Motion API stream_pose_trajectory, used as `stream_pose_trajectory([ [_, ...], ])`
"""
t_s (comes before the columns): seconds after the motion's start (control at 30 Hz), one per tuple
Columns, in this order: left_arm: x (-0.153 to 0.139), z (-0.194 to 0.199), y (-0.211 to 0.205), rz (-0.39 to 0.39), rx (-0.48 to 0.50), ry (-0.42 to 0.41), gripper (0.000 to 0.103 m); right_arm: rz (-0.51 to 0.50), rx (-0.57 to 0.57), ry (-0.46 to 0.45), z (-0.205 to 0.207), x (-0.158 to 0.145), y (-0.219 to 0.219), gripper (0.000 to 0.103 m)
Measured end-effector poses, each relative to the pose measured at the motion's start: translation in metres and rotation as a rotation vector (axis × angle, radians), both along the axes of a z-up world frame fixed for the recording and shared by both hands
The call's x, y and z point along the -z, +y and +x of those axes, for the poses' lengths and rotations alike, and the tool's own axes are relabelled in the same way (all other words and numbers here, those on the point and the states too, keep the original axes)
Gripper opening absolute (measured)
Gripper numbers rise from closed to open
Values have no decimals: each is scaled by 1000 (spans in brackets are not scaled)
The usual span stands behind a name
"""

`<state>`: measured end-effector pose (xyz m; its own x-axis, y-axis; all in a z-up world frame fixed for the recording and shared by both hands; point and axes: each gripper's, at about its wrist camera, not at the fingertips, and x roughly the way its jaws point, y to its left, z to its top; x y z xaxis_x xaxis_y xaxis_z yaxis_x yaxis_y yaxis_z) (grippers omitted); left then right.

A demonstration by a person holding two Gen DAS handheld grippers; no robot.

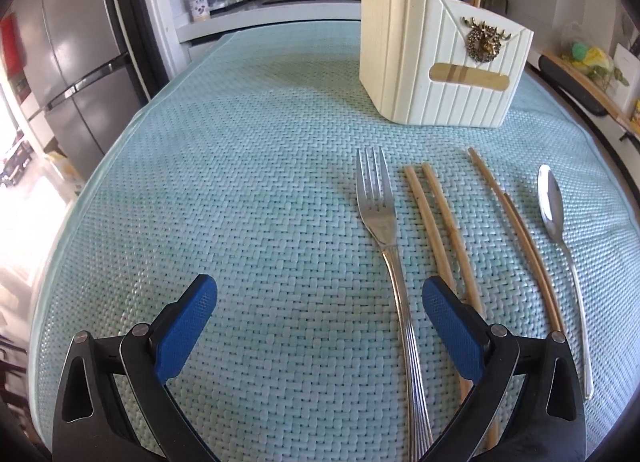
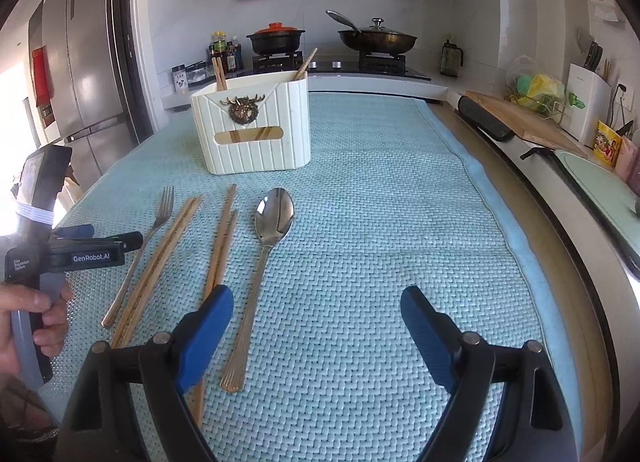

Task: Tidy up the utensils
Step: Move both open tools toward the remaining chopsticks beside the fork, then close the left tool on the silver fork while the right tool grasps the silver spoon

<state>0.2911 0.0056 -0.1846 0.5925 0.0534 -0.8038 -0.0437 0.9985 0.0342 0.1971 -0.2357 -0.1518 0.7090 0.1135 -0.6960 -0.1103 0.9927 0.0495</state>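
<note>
A fork (image 1: 378,214), two pairs of wooden chopsticks (image 1: 436,222) (image 1: 516,226) and a spoon (image 1: 552,202) lie side by side on the light blue woven mat (image 1: 240,182). A cream utensil holder (image 1: 440,62) with a gold deer badge stands behind them and holds some chopsticks (image 2: 219,72). My left gripper (image 1: 320,298) is open, low over the mat, its right finger (image 1: 452,330) over the first chopstick pair, beside the fork's handle. My right gripper (image 2: 316,306) is open, to the right of the spoon (image 2: 274,218). The left gripper (image 2: 86,236) shows in the right wrist view.
A stove with a black pot (image 2: 276,40) and a wok (image 2: 376,40) stands behind the mat. A fridge (image 2: 88,62) is at the left. A cutting board (image 2: 520,118), a knife block (image 2: 588,102) and bags line the counter at the right. The mat's edge (image 2: 500,222) runs along the right.
</note>
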Motion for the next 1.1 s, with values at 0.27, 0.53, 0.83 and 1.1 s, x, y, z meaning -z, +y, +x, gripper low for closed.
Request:
stream_pose_trajectory([
  [0.27, 8, 6, 3, 9, 0, 28, 102, 47, -74, 85, 56, 20, 23, 87],
  [0.53, 9, 12, 14, -10, 7, 40, 102, -34, -139, 187, 102, 48, 42, 73],
  [0.83, 11, 37, 3, -30, 59, 53, 102, -81, -142, 167, 124, 51, 60, 69],
  [1.1, 11, 68, 0, -39, 60, 39, 92, -81, -116, 149, 133, 47, 59, 53],
])
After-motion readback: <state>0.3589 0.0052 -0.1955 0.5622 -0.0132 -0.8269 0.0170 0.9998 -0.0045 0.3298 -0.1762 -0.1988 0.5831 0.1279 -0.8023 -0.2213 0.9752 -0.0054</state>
